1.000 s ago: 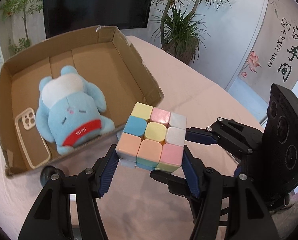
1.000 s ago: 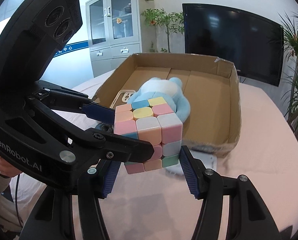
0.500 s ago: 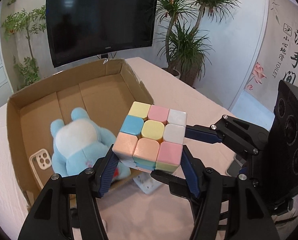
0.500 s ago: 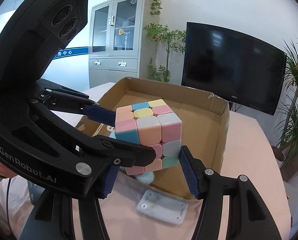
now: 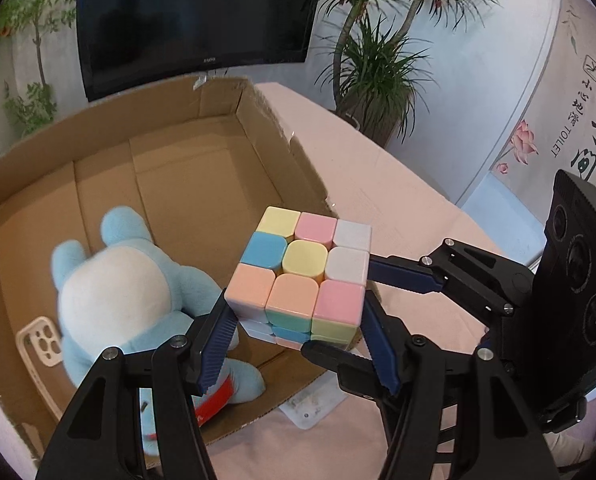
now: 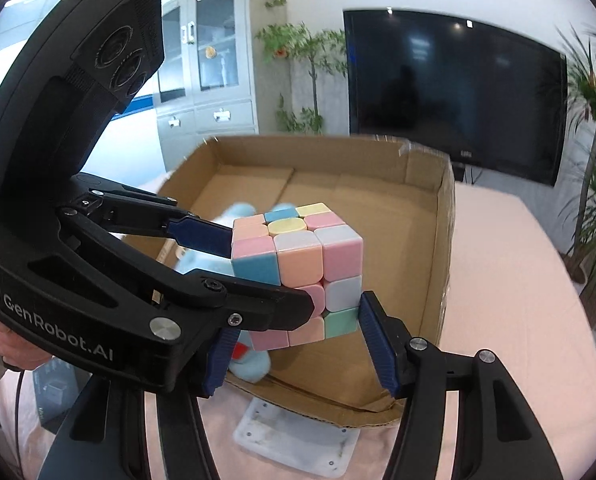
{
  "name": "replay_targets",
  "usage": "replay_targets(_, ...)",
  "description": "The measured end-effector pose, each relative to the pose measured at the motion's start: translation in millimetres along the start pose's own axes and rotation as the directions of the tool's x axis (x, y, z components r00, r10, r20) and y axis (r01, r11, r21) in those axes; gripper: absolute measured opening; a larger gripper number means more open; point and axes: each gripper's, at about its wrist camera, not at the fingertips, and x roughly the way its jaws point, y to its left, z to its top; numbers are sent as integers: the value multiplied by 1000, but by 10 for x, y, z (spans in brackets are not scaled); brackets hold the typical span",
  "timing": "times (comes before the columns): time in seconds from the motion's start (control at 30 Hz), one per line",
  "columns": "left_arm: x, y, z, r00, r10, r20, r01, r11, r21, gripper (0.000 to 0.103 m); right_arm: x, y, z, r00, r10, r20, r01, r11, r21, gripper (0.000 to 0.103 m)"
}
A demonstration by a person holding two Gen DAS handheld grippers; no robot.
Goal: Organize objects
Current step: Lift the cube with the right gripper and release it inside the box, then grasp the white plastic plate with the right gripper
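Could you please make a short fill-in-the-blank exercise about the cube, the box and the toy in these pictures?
1. Both the left gripper and the right gripper hold the pastel ____.
2. The blue plush toy lies inside the cardboard ____.
3. The middle square on the cube's top face is ____.
4. Beside the toy lies a phone ____.

Missing words: cube; box; yellow; case

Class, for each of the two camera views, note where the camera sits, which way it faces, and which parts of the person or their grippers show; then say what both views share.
Left wrist view: sits on the left gripper, facing down into the cardboard box, TV behind; the right gripper enters from its right.
Right wrist view: sits on the right gripper, facing the box and cabinet; the left gripper crosses from its left, a hand at the edge.
Shared: pastel cube clamped by both grippers, blue plush toy, box.
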Motion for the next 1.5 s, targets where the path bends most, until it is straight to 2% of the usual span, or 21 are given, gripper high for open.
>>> replay_targets(0.13,298,113,-43,998,-22,-53,20,999,-43,59,257,-161,-132,997,17,-70,-14,999,35,57)
replay_targets(0.33,460,84,-113,996,39,-76,-45,996,-77,60,456,-242,-213,991,19,-134,-13,999,52,57)
replay_targets(0.37,434,82,-118,996,59,-72,-65,994,-91,60,437,-245,-207,991,16,-134,-10,999,51,57)
replay_targets(0.47,246,98,-126,996,70,-48,-77,986,-148,74,336,-265,-145,993,21,-120,-16,999,41,58)
replay_targets(0.57,-97,87,-210,990,139,8,-134,971,-196,78,163,-317,-75,991,-9,-131,12,1000,21,59)
replay_targets(0.63,-306,71,-320,986,161,39,-149,963,-223,80,47,-427,-82,988,-23,-153,27,999,24,61)
replay_targets(0.67,-401,70,-396,985,166,42,-151,958,-244,81,0,-522,-113,983,-3,-182,11,999,43,64)
replay_targets(0.7,-437,83,-450,985,171,33,-156,952,-263,81,-6,-585,-146,976,23,-215,-10,998,62,71)
replay_targets(0.73,-470,86,-560,985,170,10,-159,943,-291,81,10,-675,-224,961,48,-274,-27,996,82,73)
replay_targets(0.8,-436,76,-709,992,124,-30,-127,938,-323,81,66,-792,-354,937,20,-348,11,996,89,73)
replay_targets(0.83,-381,57,-820,995,79,-59,-95,936,-339,81,97,-843,-395,928,15,-372,25,994,104,73)
replay_targets(0.87,-329,23,-903,996,49,-79,-74,935,-347,81,142,-910,-431,919,34,-392,24,990,140,73)
replay_targets(1.0,-118,-153,-1168,991,-9,-132,-39,933,-357,80,190,-978,-618,908,176,-379,-80,963,256,68)
replay_targets(1.03,-71,-171,-1209,991,-19,-134,-31,932,-362,80,234,-946,-699,894,219,-391,-115,955,273,63)
replay_targets(1.07,-20,-185,-1227,990,-27,-139,-27,929,-369,79,302,-908,-745,882,217,-418,-111,958,264,58)
replay_targets(1.1,35,-189,-1240,989,-36,-145,-22,924,-382,79,368,-907,-746,880,197,-431,-82,960,269,53)
replay_targets(1.13,103,-168,-1251,987,-43,-152,-21,918,-396,79,429,-911,-741,879,215,-426,-89,951,297,53)
replay_targets(1.2,164,-122,-1283,988,-29,-148,-35,910,-414,79,508,-824,-785,852,305,-425,-176,932,317,52)
replay_targets(1.27,215,-56,-1337,989,-21,-147,-45,900,-434,77,626,-702,-852,832,275,-482,-155,949,274,52)
replay_targets(1.33,268,9,-1365,990,-31,-141,-38,887,-460,70,710,-640,-892,822,246,-513,-131,959,251,51)
replay_targets(1.5,430,109,-1371,987,-81,-138,1,864,-503,54,812,-668,-952,815,283,-506,-153,947,283,48)
